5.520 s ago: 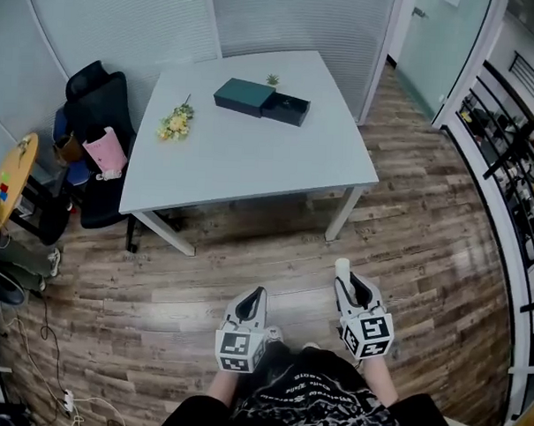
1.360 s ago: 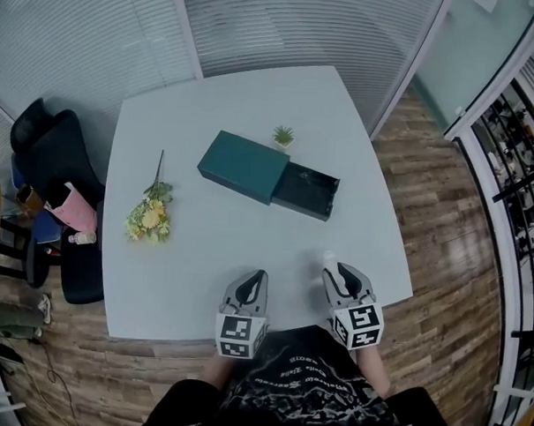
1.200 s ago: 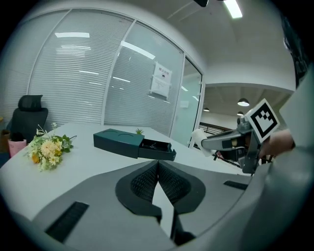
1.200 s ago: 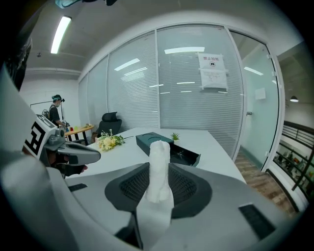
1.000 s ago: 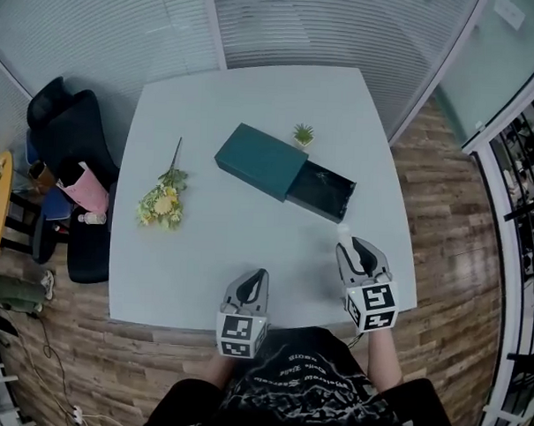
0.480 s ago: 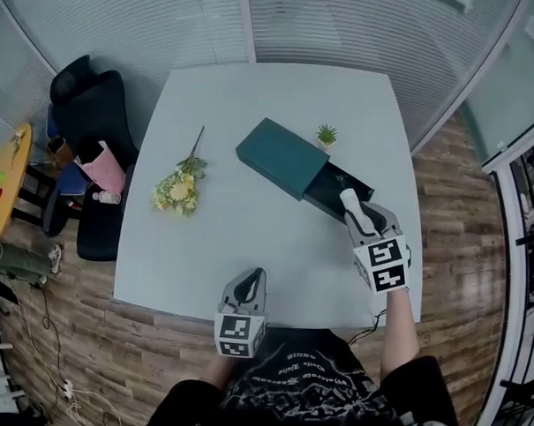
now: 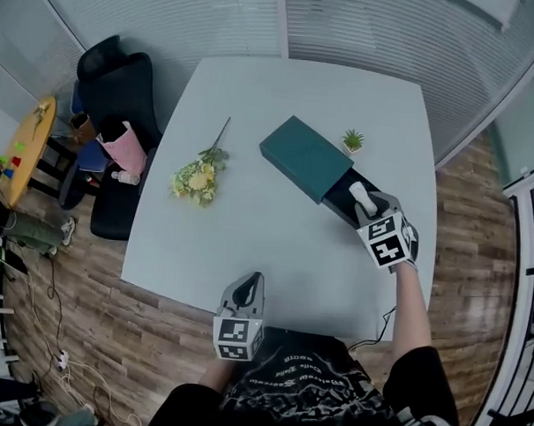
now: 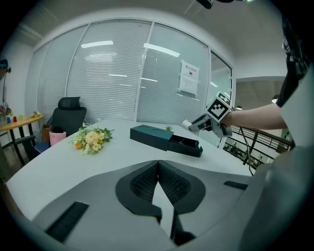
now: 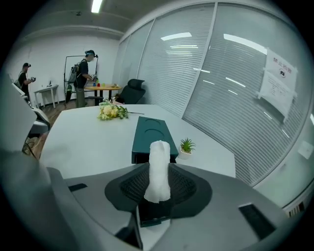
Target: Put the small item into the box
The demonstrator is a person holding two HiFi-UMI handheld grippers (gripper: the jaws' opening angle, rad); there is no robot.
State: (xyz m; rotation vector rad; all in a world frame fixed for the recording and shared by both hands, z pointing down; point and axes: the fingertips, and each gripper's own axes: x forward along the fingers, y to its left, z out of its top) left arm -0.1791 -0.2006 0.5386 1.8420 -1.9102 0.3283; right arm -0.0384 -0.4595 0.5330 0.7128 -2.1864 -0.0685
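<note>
The small item (image 9: 159, 169) is a white rolled piece, upright between the jaws of my right gripper (image 9: 159, 175), which is shut on it. In the head view that gripper (image 7: 362, 201) hovers over the black open drawer (image 7: 341, 195) that slides out of the dark teal box (image 7: 304, 156). From the right gripper view, the box (image 9: 150, 133) lies straight ahead, just beyond the item. My left gripper (image 7: 250, 285) hangs low by the table's front edge, its pads (image 8: 147, 180) pressed together with nothing in them. The left gripper view shows the box (image 8: 151, 135), its drawer (image 8: 186, 145) and the right gripper (image 8: 202, 122) above it.
A bunch of yellow flowers (image 7: 198, 176) lies on the grey table (image 7: 248, 242) left of the box. A tiny potted plant (image 7: 352, 141) stands behind the box. A black chair (image 7: 122, 87) with a pink bag (image 7: 124, 148) is at the table's left. Two people (image 9: 88, 73) stand far off.
The view has closed in on the table. My right gripper has carried the white item forward and to the right, from the table's front edge to above the open drawer. The left gripper stays low.
</note>
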